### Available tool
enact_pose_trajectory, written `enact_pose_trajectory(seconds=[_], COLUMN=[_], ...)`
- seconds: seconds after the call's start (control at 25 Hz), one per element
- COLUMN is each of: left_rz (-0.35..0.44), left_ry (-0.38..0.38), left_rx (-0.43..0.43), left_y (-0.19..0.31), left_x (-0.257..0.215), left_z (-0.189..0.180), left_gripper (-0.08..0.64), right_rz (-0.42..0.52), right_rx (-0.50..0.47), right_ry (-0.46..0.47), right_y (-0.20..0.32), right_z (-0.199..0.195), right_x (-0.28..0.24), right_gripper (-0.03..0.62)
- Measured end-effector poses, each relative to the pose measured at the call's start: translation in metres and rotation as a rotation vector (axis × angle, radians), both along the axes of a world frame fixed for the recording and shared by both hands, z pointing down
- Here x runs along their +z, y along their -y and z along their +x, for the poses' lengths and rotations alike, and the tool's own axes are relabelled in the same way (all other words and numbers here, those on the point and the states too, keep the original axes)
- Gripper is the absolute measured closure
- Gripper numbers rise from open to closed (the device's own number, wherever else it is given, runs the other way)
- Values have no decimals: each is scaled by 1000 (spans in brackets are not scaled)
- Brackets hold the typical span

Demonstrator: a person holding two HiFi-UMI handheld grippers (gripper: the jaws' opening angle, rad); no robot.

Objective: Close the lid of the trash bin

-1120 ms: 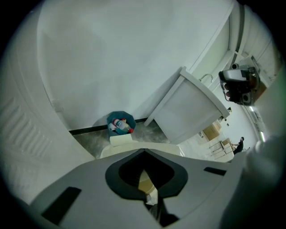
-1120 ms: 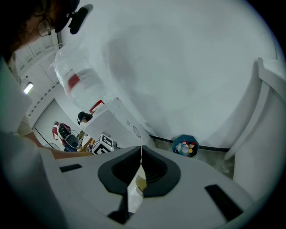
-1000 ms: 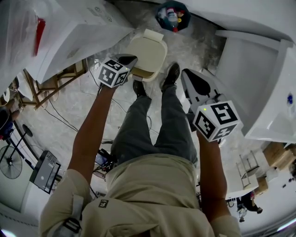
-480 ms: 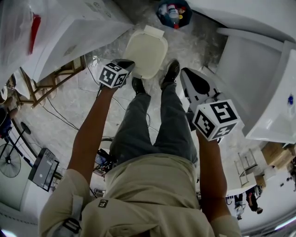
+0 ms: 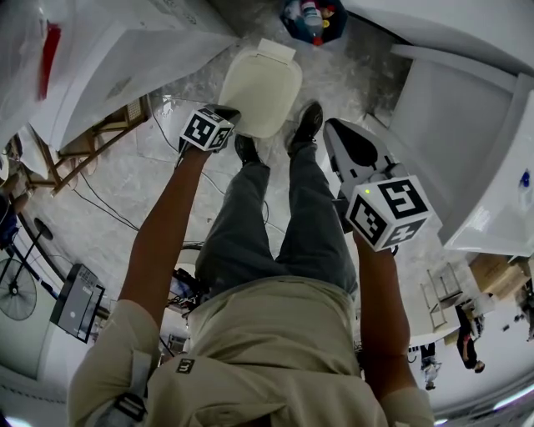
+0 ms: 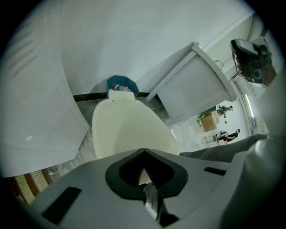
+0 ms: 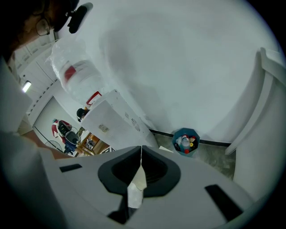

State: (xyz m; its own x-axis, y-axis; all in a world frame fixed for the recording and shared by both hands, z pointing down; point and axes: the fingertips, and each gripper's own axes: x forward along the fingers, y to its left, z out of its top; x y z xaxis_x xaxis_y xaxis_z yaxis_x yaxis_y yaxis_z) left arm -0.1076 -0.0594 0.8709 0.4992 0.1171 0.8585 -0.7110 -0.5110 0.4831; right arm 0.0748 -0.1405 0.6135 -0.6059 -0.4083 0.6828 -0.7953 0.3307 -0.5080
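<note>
— Claws first: how do they stand?
— The left claw [image 6: 144, 152] has its jaws pressed together with nothing between them. The right claw [image 7: 141, 151] is the same, closed and empty.
— Where are they?
— In the head view, the left claw's tip is at the left edge of the lid [image 5: 260, 83] of the trash bin [image 5: 275, 52]. I cannot tell whether it touches. The right claw hangs well to the right, above the floor [image 5: 125, 192].
— And the lid?
— It lies flat down on the trash bin, which stands just ahead of the person's shoes [image 5: 309, 123]. A blue bucket [image 5: 312, 18] of bottles stands beyond it.
</note>
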Motion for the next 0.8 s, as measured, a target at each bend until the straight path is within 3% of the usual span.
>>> enact_pose_trajectory(seconds=[0.8], left_rz=[-88], left_ry=[48], left_rx=[49], left_y=[-25], left_x=[72], left_z=[-1], left_gripper=[545], right_rz=[-49], right_rx=[21], right_ry=[-30], right_y=[-16], right_z=[16], right_x=[36], right_gripper=[568])
